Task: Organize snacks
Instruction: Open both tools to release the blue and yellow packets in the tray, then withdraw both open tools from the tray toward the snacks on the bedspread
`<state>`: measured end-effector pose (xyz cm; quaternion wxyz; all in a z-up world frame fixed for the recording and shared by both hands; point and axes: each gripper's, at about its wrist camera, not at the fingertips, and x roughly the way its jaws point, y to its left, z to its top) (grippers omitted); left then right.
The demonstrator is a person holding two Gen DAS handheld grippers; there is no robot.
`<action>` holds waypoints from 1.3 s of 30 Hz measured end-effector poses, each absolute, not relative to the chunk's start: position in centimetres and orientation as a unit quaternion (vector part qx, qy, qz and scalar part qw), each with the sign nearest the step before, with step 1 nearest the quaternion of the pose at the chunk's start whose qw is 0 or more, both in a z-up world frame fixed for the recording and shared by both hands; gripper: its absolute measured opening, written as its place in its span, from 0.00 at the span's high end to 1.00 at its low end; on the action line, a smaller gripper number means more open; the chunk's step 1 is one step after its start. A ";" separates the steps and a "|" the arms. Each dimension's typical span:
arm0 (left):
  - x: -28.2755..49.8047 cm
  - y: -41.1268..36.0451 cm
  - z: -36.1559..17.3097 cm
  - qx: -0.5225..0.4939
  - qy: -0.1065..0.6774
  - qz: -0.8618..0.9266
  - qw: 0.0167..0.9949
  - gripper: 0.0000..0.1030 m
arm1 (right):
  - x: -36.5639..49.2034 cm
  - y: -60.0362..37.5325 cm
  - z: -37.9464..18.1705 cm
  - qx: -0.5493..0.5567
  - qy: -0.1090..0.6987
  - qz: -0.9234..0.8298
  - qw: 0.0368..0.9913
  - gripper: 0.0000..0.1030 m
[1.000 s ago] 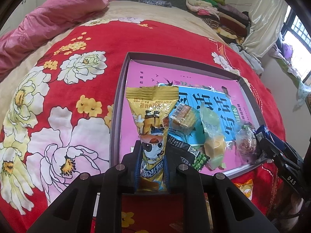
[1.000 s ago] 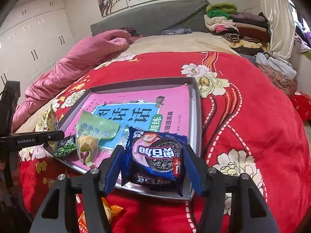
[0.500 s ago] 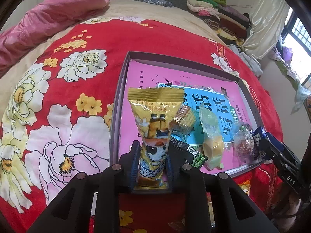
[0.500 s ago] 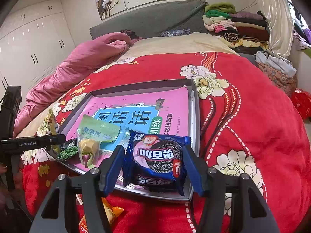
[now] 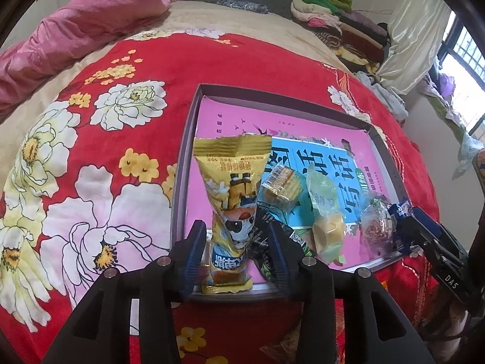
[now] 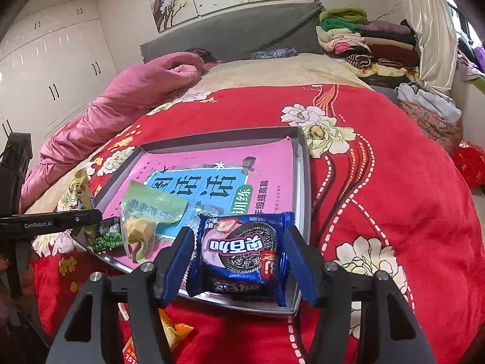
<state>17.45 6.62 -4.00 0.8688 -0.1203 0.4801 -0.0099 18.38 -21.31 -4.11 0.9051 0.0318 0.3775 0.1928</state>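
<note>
A grey tray (image 5: 178, 166) lined with a pink and blue sheet lies on the red flowered bedspread. My left gripper (image 5: 235, 257) is open around a yellow snack packet (image 5: 233, 200) that rests in the tray's near left corner; gaps show on both sides. My right gripper (image 6: 239, 261) is open around a blue cookie packet (image 6: 242, 248) lying at the tray's (image 6: 304, 188) near right corner. A green-wrapped snack (image 5: 326, 212), a gold-wrapped cake (image 5: 280, 182), a dark pea packet (image 6: 107, 238) and a clear red-filled packet (image 5: 377, 227) lie in the tray.
An orange snack packet (image 6: 169, 333) lies on the bedspread in front of the tray. A pink quilt (image 5: 75, 30) is bunched at the far left. Folded clothes (image 6: 357, 36) are stacked at the far right, by the headboard.
Both grippers have opened. The left one let go of the yellow packet, the right one let go of the blue cookie packet. Both packets now rest in the tray.
</note>
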 end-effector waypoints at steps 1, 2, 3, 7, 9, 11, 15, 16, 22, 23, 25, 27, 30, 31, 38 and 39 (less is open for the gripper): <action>17.4 6.6 -3.9 -0.120 0.479 -0.009 0.870 0.57 | 18.4 -21.3 -4.1 0.031 0.377 0.193 0.905 0.40; 17.4 6.7 -3.8 -0.120 0.478 -0.009 0.870 0.57 | 18.4 -21.3 -4.1 0.031 0.377 0.193 0.905 0.40; 17.4 6.7 -3.8 -0.121 0.478 -0.009 0.870 0.56 | 18.4 -21.3 -4.1 0.030 0.376 0.194 0.906 0.40; 17.3 6.9 -3.6 -0.124 0.477 -0.008 0.870 0.53 | 18.3 -21.3 -4.0 0.028 0.375 0.193 0.907 0.40; 17.3 6.9 -3.5 -0.126 0.476 -0.009 0.871 0.51 | 18.3 -21.3 -4.0 0.028 0.373 0.192 0.907 0.40; 17.3 7.0 -3.4 -0.126 0.475 -0.009 0.871 0.51 | 18.3 -21.3 -3.9 0.028 0.373 0.192 0.907 0.40; 17.2 7.1 -3.1 -0.126 0.471 -0.007 0.873 0.49 | 18.2 -21.3 -3.8 0.027 0.369 0.192 0.909 0.40; 17.2 7.2 -3.0 -0.126 0.470 -0.006 0.873 0.48 | 18.2 -21.3 -3.7 0.027 0.368 0.192 0.910 0.40; 16.8 7.6 -2.6 -0.126 0.463 0.000 0.877 0.40 | 18.0 -21.3 -3.5 0.027 0.363 0.193 0.911 0.40; 16.7 7.7 -2.5 -0.126 0.462 0.002 0.878 0.38 | 17.9 -21.3 -3.4 0.027 0.362 0.194 0.911 0.40; 16.6 7.8 -2.3 -0.125 0.458 0.006 0.880 0.34 | 17.8 -21.4 -3.2 0.026 0.358 0.193 0.913 0.39; 16.5 7.9 -2.0 -0.122 0.454 0.012 0.883 0.31 | 17.6 -21.5 -3.0 0.026 0.350 0.189 0.917 0.38; 16.3 8.1 -1.7 -0.122 0.450 0.013 0.885 0.27 | 17.3 -21.7 -2.5 0.031 0.341 0.190 0.920 0.37; 16.2 8.1 -1.6 -0.120 0.448 0.014 0.886 0.27 | 17.3 -21.7 -2.4 0.032 0.338 0.190 0.921 0.36; 15.6 7.9 -0.7 -0.116 0.437 0.008 0.892 0.25 | 17.0 -21.8 -1.9 0.035 0.331 0.198 0.922 0.34; 15.5 7.9 -0.5 -0.117 0.436 0.004 0.892 0.24 | 16.9 -21.7 -1.8 0.036 0.329 0.202 0.922 0.34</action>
